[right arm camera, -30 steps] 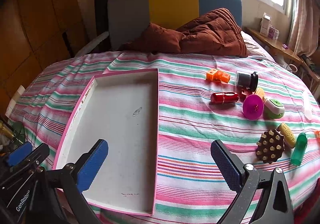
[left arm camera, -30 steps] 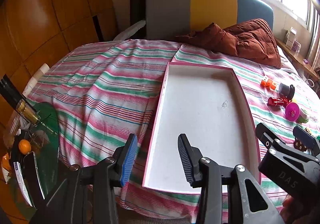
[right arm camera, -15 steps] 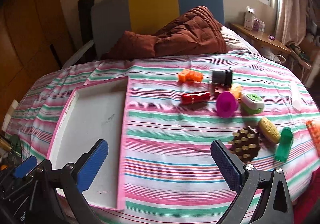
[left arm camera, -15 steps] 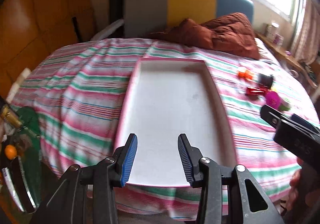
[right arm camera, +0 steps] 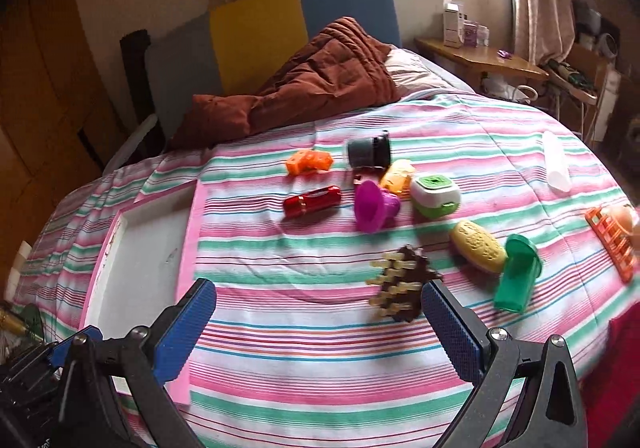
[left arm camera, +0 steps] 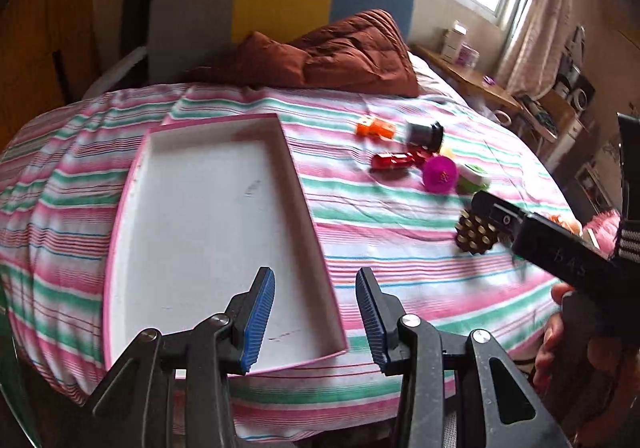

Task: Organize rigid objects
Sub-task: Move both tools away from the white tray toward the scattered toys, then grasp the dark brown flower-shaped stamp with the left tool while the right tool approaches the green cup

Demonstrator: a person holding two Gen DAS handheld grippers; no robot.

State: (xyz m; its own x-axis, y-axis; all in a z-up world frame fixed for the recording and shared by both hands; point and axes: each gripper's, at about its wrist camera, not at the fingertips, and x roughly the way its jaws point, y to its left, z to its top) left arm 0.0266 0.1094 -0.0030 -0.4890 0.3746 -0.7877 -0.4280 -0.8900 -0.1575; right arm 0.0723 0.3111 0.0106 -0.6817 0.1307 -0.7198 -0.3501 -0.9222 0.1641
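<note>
A white tray with a pink rim [left arm camera: 200, 216] [right arm camera: 140, 256] lies empty on the striped bedspread. To its right lie several small toys: an orange block [right arm camera: 309, 161], a dark cylinder [right arm camera: 369, 152], a red tube [right arm camera: 312, 201], a magenta cup [right arm camera: 374, 206], a green-white box [right arm camera: 435, 195], a brown spiky brush [right arm camera: 402, 282] [left arm camera: 476, 234], a yellow oval [right arm camera: 477, 246] and a green tube [right arm camera: 516, 278]. My left gripper [left arm camera: 315, 318] is open and empty over the tray's near right corner. My right gripper [right arm camera: 318, 332] is wide open and empty, with the brush just beyond its right finger.
A brown quilt [right arm camera: 304, 96] is bunched at the headboard [right arm camera: 256, 36]. An orange grid piece [right arm camera: 612, 240] and a white bottle [right arm camera: 556, 168] lie at the right of the bed. A wooden side table [right arm camera: 480, 60] stands by the window. The right gripper's body [left arm camera: 560, 252] crosses the left wrist view.
Both grippers have swung right, from over the tray toward the toys. The right gripper is closer to the spiky brush. Both stay open and empty.
</note>
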